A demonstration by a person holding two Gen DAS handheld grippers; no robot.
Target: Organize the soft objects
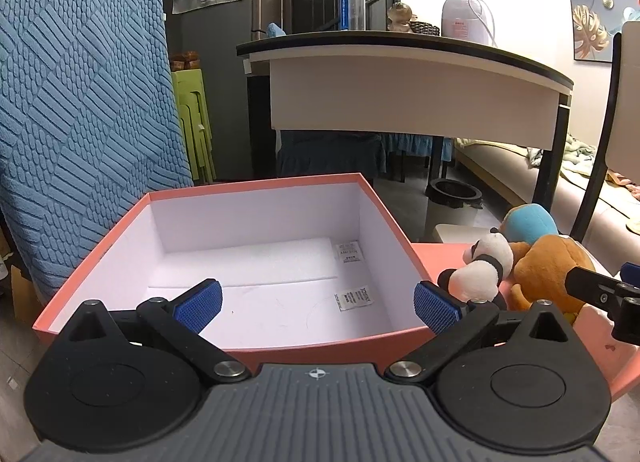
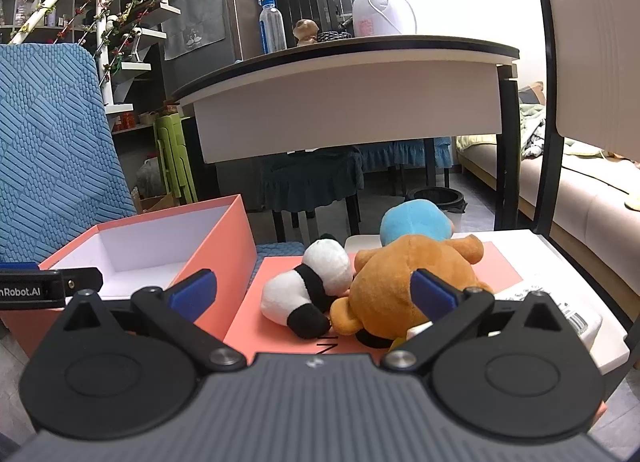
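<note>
**Three plush toys beside an open pink box**

The panda plush [image 2: 316, 286], brown bear plush [image 2: 396, 290] and blue plush [image 2: 414, 222] lie in a touching heap on a pink lid [image 2: 276, 302], just at 3 o'clock of the pink box [image 1: 224, 342]. The box holds only two small sachets [image 1: 354, 298] on its white floor.

Judging by looks, all three are light, squashy and not fragile; fur gives the pads good purchase. The round bodies would suit a pinch better than thin limbs, which may stretch or slip.

The right tool [image 2: 314, 292] is spread wide and empty, facing the heap at 12 o'clock. The left tool [image 1: 318, 302] is likewise wide and empty, over the box's near wall.

The box's wall stands between heap and interior, so a toy would need lifting over it. The bear overlaps the panda and may drag it along.
</note>
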